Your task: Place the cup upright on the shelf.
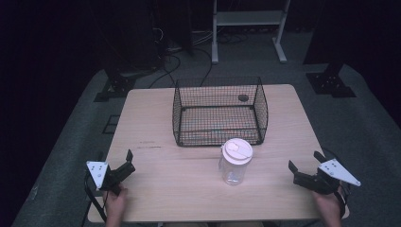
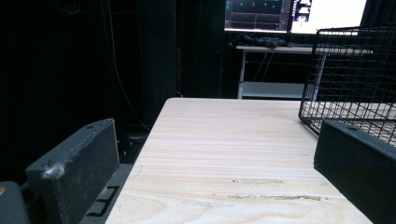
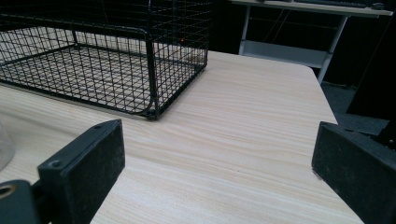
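High view: jar (image 1: 235, 161) stands between two waiting grippers, just in front of the basket (image 1: 220, 111).

Lidded and upright, the jar sits near the basket's open front, likely staged for lifting in. Left gripper (image 1: 124, 163) rests well left of the jar, near the table (image 1: 156, 118) edge, jaws spread wide and empty, angled toward the basket. Right gripper (image 1: 305, 166) sits well right of the jar, jaws equally wide with nothing held, pointing inward. Both hands hold low, at the table's near edge, seemingly poised before a reach.
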Demonstrator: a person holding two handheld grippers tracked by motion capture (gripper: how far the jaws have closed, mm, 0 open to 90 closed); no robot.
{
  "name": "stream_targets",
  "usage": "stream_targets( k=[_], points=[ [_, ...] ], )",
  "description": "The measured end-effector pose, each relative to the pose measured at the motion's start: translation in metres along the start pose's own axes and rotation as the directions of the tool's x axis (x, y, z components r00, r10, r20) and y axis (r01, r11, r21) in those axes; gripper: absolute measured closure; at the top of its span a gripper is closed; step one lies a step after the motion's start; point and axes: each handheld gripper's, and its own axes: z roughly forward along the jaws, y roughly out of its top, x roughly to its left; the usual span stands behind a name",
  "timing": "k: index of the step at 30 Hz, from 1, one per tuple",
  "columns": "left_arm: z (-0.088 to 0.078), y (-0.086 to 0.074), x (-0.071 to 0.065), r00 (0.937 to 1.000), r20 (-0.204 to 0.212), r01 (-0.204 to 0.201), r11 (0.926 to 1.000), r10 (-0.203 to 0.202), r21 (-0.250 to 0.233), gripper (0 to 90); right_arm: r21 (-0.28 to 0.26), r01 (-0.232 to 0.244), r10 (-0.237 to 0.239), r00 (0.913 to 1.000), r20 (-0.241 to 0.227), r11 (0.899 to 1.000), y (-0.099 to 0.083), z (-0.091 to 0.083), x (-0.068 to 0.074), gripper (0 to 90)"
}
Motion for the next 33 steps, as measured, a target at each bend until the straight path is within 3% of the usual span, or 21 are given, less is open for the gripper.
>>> stream_targets(
  k=[14, 33],
  points=[
    [0.0, 0.0, 0.0, 1.0, 0.003, 0.0, 1.0, 0.0, -0.001, 0.0, -0.004, 0.004, -0.004, 0.9995, -0.03, 1.0, 0.004, -0.001, 0.005, 2.0],
    [0.0, 0.0, -0.001, 1.0, 0.005, -0.002, 1.0, 0.002, -0.001, 0.0, -0.057, 0.056, -0.066, 0.981, -0.183, 0.997, 0.033, -0.012, 0.042, 2.0]
  ],
)
